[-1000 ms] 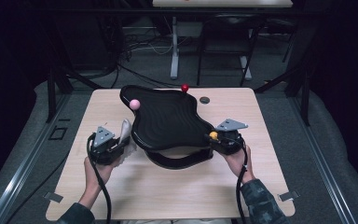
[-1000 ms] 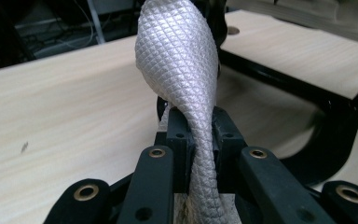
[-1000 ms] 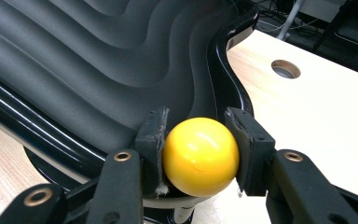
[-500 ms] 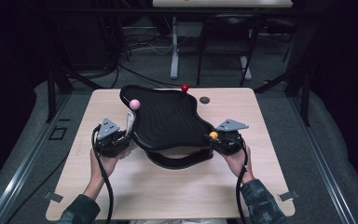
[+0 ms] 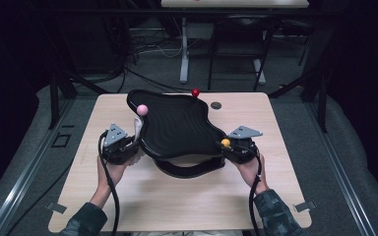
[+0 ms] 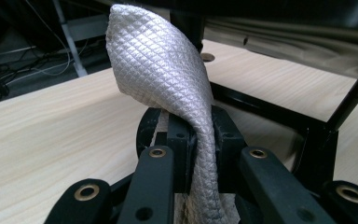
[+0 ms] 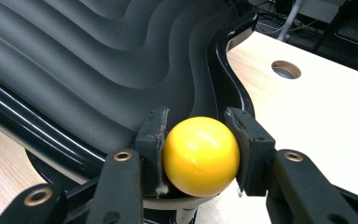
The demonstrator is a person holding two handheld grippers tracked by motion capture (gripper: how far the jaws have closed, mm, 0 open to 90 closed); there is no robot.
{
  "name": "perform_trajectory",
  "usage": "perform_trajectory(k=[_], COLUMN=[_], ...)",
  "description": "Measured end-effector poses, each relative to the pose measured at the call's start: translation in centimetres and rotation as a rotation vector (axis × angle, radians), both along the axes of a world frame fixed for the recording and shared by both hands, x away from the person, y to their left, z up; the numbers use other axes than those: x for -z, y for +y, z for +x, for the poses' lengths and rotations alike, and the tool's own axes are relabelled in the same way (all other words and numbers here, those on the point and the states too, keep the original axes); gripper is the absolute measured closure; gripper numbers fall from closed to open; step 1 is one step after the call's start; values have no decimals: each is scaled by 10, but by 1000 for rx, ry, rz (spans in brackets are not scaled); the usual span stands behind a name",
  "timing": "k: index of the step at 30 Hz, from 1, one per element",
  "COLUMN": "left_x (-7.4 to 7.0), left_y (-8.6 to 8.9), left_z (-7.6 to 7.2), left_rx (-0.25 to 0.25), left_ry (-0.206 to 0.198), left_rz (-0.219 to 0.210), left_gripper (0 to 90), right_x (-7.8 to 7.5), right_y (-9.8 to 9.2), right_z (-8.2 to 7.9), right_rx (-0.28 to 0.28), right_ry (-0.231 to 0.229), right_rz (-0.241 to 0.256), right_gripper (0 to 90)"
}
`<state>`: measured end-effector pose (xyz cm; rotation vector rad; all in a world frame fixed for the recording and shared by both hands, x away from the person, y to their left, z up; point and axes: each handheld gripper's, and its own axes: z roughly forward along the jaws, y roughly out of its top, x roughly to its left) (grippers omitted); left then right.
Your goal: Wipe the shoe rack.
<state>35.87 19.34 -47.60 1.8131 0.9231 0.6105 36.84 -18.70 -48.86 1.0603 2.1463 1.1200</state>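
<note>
Broadly, the pale wooden worktop (image 5: 187, 196) filled the middle of the high view, and on it, just above centre, stood a black wavy tray (image 5: 177, 125) on a dark stand. Three knobs rose at its rim: a red ball (image 5: 195, 92) at the top of the frame, a pink ball (image 5: 142, 109) at the tray's upper left, and a yellow ball (image 5: 225, 142) at its lower right. A small round hole (image 5: 216, 104) in the worktop lay to the right of the red ball.

The right claw (image 5: 232, 146), at centre right of the high view, was shut around the yellow ball (image 7: 200, 155), pads pressed to both its sides, steadying the tray. The left claw (image 5: 132, 145), at centre left, was pinched narrow on a white quilted cloth (image 6: 168, 93); in the left gripper view the cloth stood up from between the jaws in a twisted fold, close beside the tray's edge.

The step looked like wiping the tray. To do it well, I judged the right claw should hold firm on the yellow ball so the tray would not rock, while the left claw laid the free fold flat on the ribbed surface and drew it along the grooves rather than across them, with light pressure so the cloth would not slip out.
</note>
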Motion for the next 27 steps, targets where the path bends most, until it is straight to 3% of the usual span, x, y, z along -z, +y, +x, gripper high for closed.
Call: perform_trajectory(k=[9,27], left_x=[14,62], left_y=[-5,-7], left_z=[2,17], left_rx=[-9,-7], left_ry=[42,212], left_rz=[18,69], left_gripper=[800,796], right_x=[0,1], right_y=[0,0], right_z=[0,0], right_rx=[-1,1], right_ry=[0,-6], right_rz=[2,3], right_gripper=[598,598])
